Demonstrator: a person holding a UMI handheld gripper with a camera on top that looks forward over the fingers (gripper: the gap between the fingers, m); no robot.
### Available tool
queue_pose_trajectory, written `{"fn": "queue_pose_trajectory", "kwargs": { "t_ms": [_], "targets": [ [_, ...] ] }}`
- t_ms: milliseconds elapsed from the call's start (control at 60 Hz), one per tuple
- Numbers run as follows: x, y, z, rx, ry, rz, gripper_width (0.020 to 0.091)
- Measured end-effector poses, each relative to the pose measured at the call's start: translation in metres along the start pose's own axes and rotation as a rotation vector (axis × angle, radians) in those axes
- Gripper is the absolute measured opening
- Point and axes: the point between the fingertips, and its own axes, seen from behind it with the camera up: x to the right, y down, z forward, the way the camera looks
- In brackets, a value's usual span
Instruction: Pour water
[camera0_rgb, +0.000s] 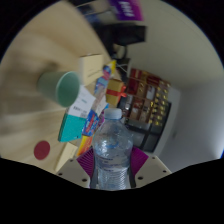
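Gripper view is showing the hand-held gripper (111, 170) clamping a clear ribbed plastic water bottle (112, 150) between its pink pads. A pale green plastic cup (64, 88) is standing on the wooden bench (40, 50) beyond, well apart. Judging by this, the carry is underway; next, bringing the bottle over the cup and tilting.

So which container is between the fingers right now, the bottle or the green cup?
The clear water bottle: it stands between the gripper fingers, cap up. The green cup sits beyond them on the table, apart from the gripper.
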Motion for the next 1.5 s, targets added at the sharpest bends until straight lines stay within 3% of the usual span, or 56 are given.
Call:
{"fn": "queue_pose_trajectory", "kwargs": {
  "t_ms": [217,383,467,617,750,850,917,1067,1083,1167,1383,1400,1500],
  "targets": [
    [-0.019,-0.019,0.008,0.044,-0.034,-0.439,0.0453],
    [-0.030,-0.033,0.021,0.098,-0.058,-0.477,0.0449],
    [-0.036,-0.024,0.018,0.085,-0.081,-0.419,0.0450],
    [-0.015,-0.027,0.036,0.094,-0.057,-0.102,0.0452],
    [0.006,-0.005,0.034,0.097,-0.071,0.632,0.0455],
    [0.000,0.003,0.016,0.191,-0.163,1.178,0.0455],
    [-0.034,0.012,0.011,0.193,-0.150,1.432,0.0451],
    [-0.063,0.060,0.022,0.156,-0.210,1.710,0.0453],
    [-0.084,0.046,0.032,0.157,-0.193,1.748,0.0451],
    [-0.092,0.088,0.027,0.159,-0.203,1.851,0.0453],
    [-0.137,0.064,0.039,0.216,-0.316,1.822,0.0452],
    [-0.141,0.062,0.039,0.220,-0.328,1.813,0.0487],
    [-0.140,0.060,0.038,0.279,-0.271,1.798,0.0464]
  ]
}}
